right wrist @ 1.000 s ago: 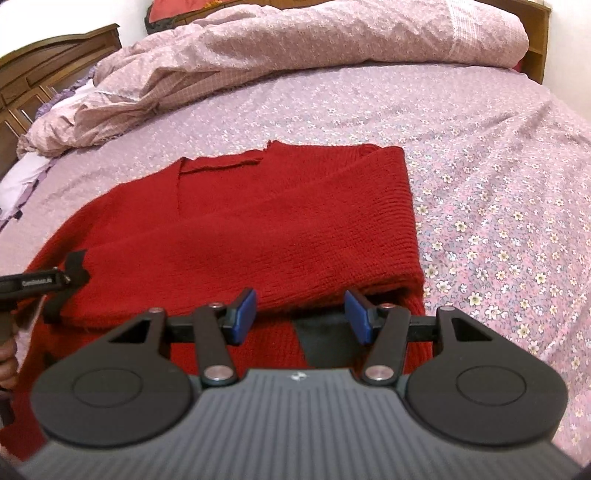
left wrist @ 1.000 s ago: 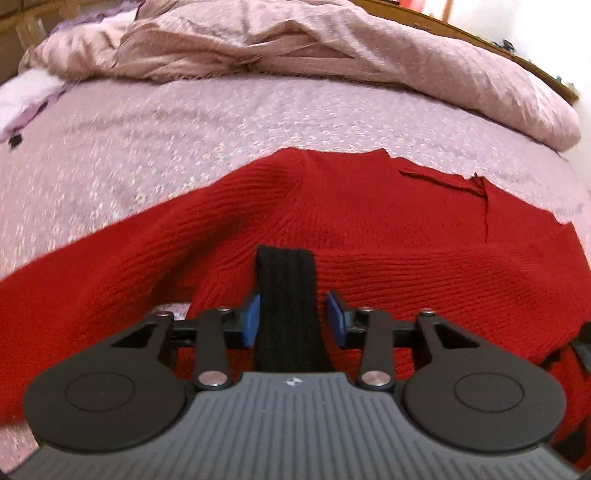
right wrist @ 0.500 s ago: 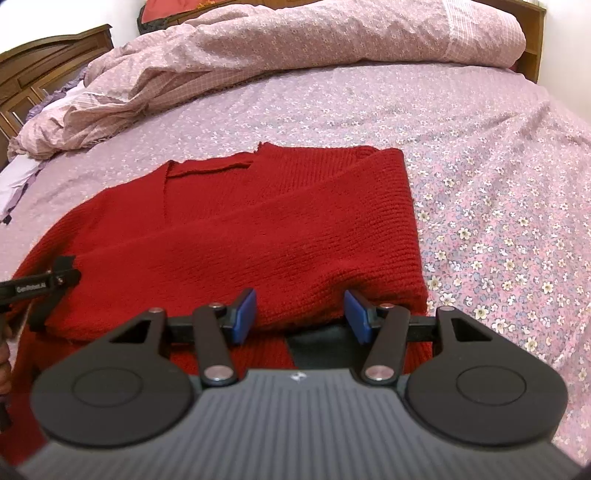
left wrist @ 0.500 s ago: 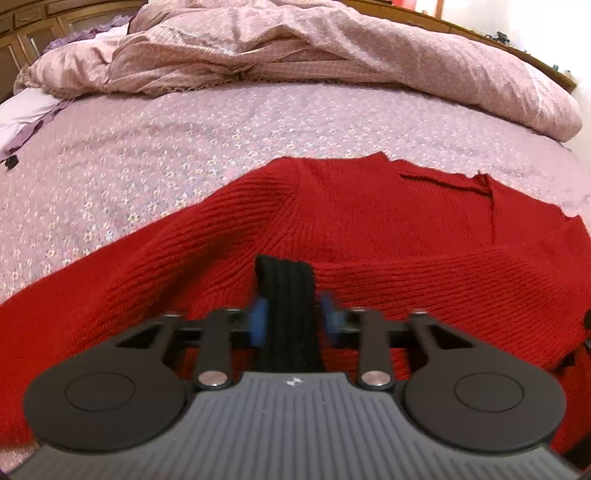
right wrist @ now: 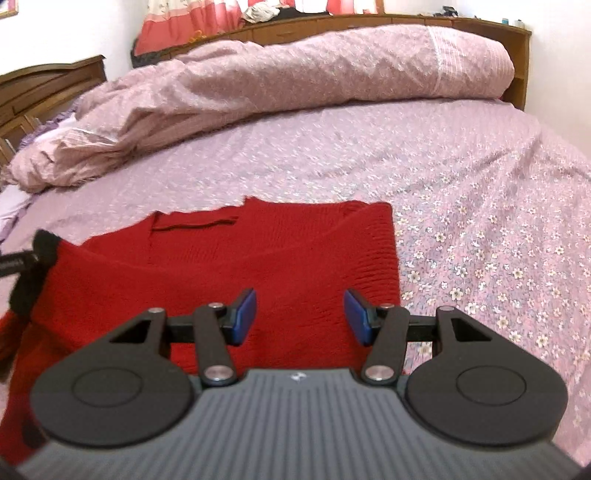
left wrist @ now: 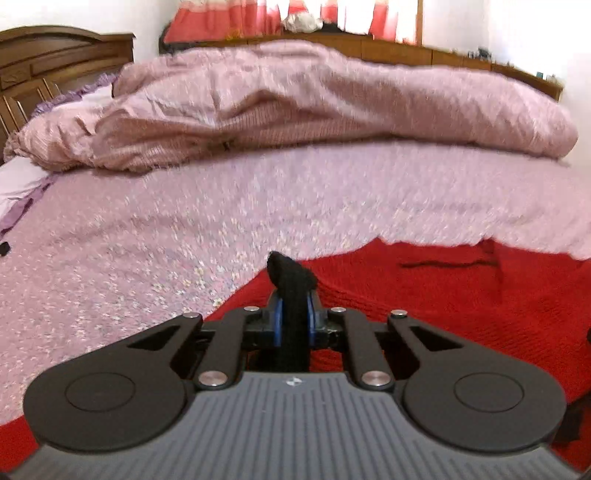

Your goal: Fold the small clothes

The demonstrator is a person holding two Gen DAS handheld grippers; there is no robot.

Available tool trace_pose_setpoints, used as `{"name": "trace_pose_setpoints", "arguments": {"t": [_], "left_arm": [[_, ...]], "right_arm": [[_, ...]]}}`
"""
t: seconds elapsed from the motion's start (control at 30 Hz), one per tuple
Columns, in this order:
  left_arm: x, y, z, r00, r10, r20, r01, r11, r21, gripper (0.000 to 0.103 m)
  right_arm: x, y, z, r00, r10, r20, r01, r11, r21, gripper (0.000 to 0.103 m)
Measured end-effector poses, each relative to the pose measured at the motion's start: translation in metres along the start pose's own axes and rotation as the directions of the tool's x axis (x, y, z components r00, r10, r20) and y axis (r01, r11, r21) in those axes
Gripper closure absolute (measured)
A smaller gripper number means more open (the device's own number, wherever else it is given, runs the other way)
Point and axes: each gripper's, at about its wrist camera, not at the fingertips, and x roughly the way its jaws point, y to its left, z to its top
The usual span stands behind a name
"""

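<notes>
The red sweater [right wrist: 258, 266] lies partly folded on the near part of the floral sheet [right wrist: 480, 206]. The left gripper [left wrist: 294, 321] is clamped on its black cuff [left wrist: 290, 275]. The right gripper [right wrist: 300, 314] hangs above the sweater, fingers apart. A crumpled duvet [right wrist: 295, 81] lies at the far side.

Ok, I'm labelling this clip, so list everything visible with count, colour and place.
sweater: one, red, flat on the bedsheet, right side folded in
cuff: one, black, sleeve end clamped in the left gripper
bedsheet: one, lilac floral, covering the bed
duvet: one, pink, bunched along the far side
headboard: one, brown wood, far left
curtain: red-pink, back wall
left gripper: closed on the cuff
right gripper: open above the sweater's near edge
</notes>
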Motion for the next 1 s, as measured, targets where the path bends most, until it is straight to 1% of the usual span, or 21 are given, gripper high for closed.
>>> {"name": "trace_pose_setpoints", "arguments": {"t": [0.07, 0.13, 0.2, 0.27, 0.33, 0.37, 0.43, 0.47, 0.5, 0.53, 0.57, 0.6, 0.63, 0.73, 0.83, 0.93, 1.0], "left_arm": [[0.018, 0.001, -0.004, 0.999, 0.007, -0.043, -0.007, 1.0, 0.014, 0.088], [0.03, 0.002, -0.011, 0.997, 0.02, -0.068, -0.019, 0.999, 0.028, 0.086], [0.033, 0.002, -0.016, 0.998, 0.02, -0.058, -0.018, 0.999, 0.047, 0.084], [0.03, 0.003, -0.017, 0.998, 0.024, -0.05, -0.021, 0.998, 0.053, 0.08], [0.024, 0.007, -0.017, 0.998, 0.02, -0.052, -0.018, 0.999, 0.036, 0.069], [0.02, 0.009, -0.016, 0.998, 0.02, -0.056, -0.019, 0.999, 0.025, 0.066], [0.008, 0.017, -0.017, 0.998, 0.021, -0.063, -0.021, 1.0, -0.006, 0.055], [0.002, 0.021, -0.018, 0.998, 0.022, -0.066, -0.024, 1.0, -0.02, 0.053], [-0.006, 0.024, -0.02, 0.997, 0.028, -0.068, -0.03, 0.999, -0.031, 0.047], [-0.014, 0.027, -0.022, 0.997, 0.037, -0.07, -0.04, 0.999, -0.037, 0.041], [-0.024, 0.031, -0.025, 0.996, 0.055, -0.071, -0.058, 0.997, -0.042, 0.038], [-0.031, 0.035, -0.028, 0.995, 0.076, -0.071, -0.079, 0.996, -0.046, 0.03], [-0.04, 0.04, -0.031, 0.992, 0.101, -0.072, -0.104, 0.993, -0.049, 0.025], [-0.062, 0.056, -0.04, 0.987, 0.136, -0.082, -0.143, 0.986, -0.086, 0.021], [-0.084, 0.077, -0.053, 0.985, 0.135, -0.108, -0.153, 0.972, -0.18, 0.02], [-0.105, 0.1, -0.07, 0.985, 0.113, -0.131, -0.147, 0.946, -0.289, 0.019], [-0.115, 0.11, -0.08, 0.984, 0.107, -0.144, -0.151, 0.927, -0.344, 0.019]], "right_arm": [[0.016, -0.004, -0.003, 0.999, -0.023, -0.026, 0.023, 1.0, -0.011, 0.05], [0.023, -0.006, -0.007, 0.999, -0.033, -0.003, 0.033, 0.999, -0.028, 0.05], [0.025, -0.005, -0.008, 0.999, -0.044, 0.005, 0.045, 0.998, -0.044, 0.05], [0.027, -0.005, -0.008, 0.999, -0.048, 0.007, 0.048, 0.998, -0.049, 0.049], [0.027, -0.005, -0.007, 0.999, -0.051, 0.008, 0.051, 0.997, -0.054, 0.049], [0.026, -0.005, -0.007, 0.999, -0.051, 0.009, 0.052, 0.997, -0.051, 0.049], [0.024, -0.004, -0.008, 0.999, -0.052, 0.011, 0.052, 0.998, -0.045, 0.049], [0.022, -0.004, -0.008, 0.999, -0.052, 0.013, 0.052, 0.998, -0.04, 0.049], [0.019, -0.003, -0.008, 0.999, -0.052, 0.015, 0.052, 0.998, -0.036, 0.049], [0.017, -0.003, -0.008, 0.999, -0.051, 0.016, 0.051, 0.998, -0.031, 0.049], [0.013, -0.002, -0.008, 0.999, -0.049, 0.019, 0.05, 0.999, -0.019, 0.049], [0.009, -0.003, -0.008, 0.999, -0.044, 0.02, 0.044, 0.999, 0.0, 0.048], [0.005, -0.003, -0.009, 0.999, -0.033, 0.02, 0.032, 0.999, 0.016, 0.048], [-0.011, -0.002, -0.013, 1.0, 0.007, 0.019, -0.008, 0.999, 0.048, 0.047], [-0.028, 0.003, -0.017, 0.999, 0.025, 0.025, -0.026, 0.998, 0.054, 0.046], [-0.042, 0.007, -0.022, 0.999, 0.041, 0.028, -0.042, 0.997, 0.062, 0.046], [-0.05, 0.01, -0.025, 0.999, 0.048, 0.024, -0.05, 0.997, 0.065, 0.046]]}}
